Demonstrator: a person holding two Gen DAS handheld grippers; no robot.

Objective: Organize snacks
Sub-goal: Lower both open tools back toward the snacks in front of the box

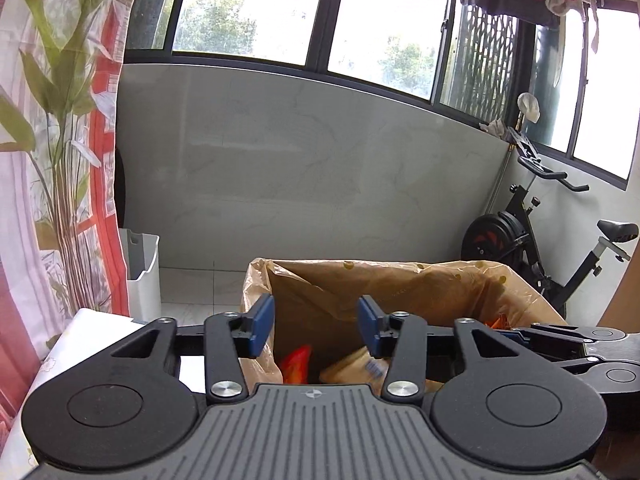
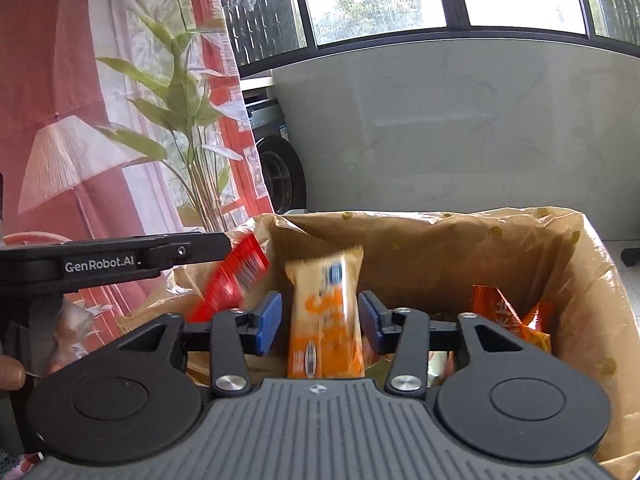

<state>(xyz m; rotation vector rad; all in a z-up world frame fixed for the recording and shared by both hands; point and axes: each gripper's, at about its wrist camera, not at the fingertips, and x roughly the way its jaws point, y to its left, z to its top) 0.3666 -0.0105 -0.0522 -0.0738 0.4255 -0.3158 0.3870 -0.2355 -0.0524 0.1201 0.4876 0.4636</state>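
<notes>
A box lined with a tan plastic bag point(image 1: 384, 280) point(image 2: 440, 240) holds snacks. My left gripper point(image 1: 316, 326) is open and empty above the box's near left edge; a red packet point(image 1: 296, 364) and a tan packet point(image 1: 356, 368) lie below it. My right gripper point(image 2: 320, 322) is open over the box; an orange snack bar point(image 2: 326, 316), blurred, stands between the fingers with gaps on both sides. A red packet point(image 2: 232, 280), also blurred, is in the air by the left gripper's arm point(image 2: 120, 260). Orange packets point(image 2: 508, 320) lie in the box at right.
A white bin point(image 1: 142, 276) stands on the tiled floor at left, next to a plant point(image 1: 64, 120) and a curtain. An exercise bike point(image 1: 552, 240) stands at right. A white table surface point(image 1: 88, 336) lies below my left gripper. A washing machine point(image 2: 280, 172) sits beyond the curtain.
</notes>
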